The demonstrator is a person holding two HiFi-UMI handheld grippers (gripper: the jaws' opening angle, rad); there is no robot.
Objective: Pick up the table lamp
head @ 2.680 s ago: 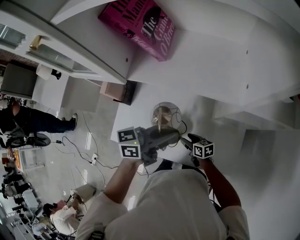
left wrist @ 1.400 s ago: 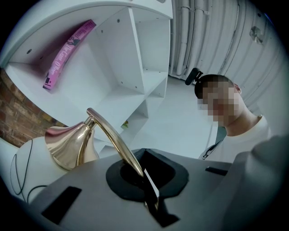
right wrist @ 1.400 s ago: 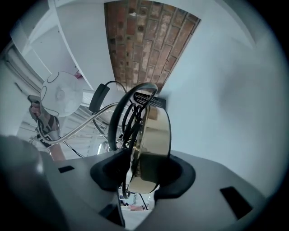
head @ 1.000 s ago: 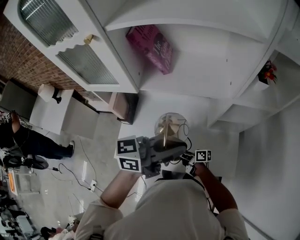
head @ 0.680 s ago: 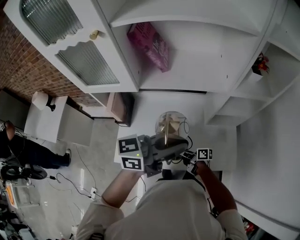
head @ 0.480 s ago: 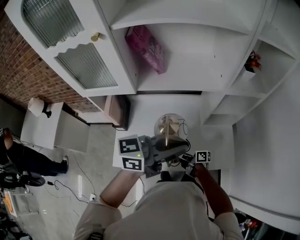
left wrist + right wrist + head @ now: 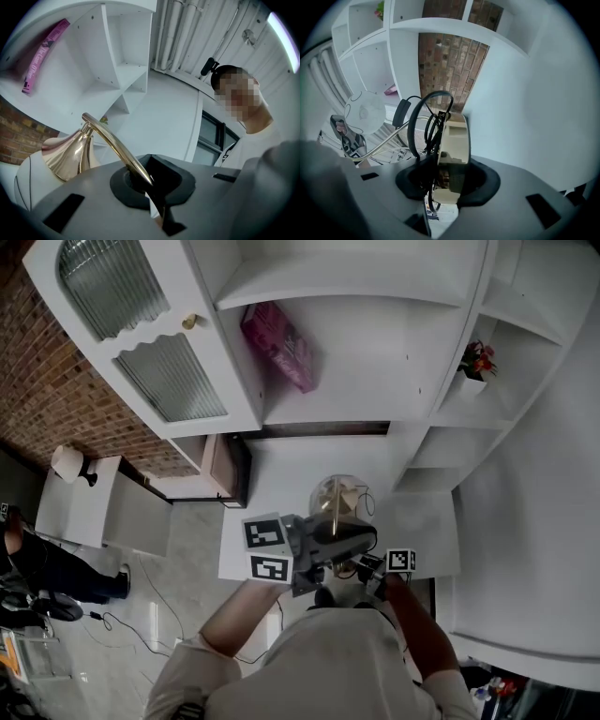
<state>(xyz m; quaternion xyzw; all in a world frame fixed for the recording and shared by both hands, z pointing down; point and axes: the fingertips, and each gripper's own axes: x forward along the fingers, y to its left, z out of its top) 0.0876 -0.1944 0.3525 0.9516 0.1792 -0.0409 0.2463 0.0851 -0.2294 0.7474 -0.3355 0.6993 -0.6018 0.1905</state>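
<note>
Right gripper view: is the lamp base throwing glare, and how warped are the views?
Right gripper view: the base mirrors its surroundings, no blown-out glare; corners black. Left gripper view: lamp arm sharp with bright streaks; shelves curve. Head view: shelves bow, light even.

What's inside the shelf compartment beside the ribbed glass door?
Just a pink book, leaning tilted on the left side of the white shelf compartment. The rest looks bare. Anything behind the book is covered by it.
</note>
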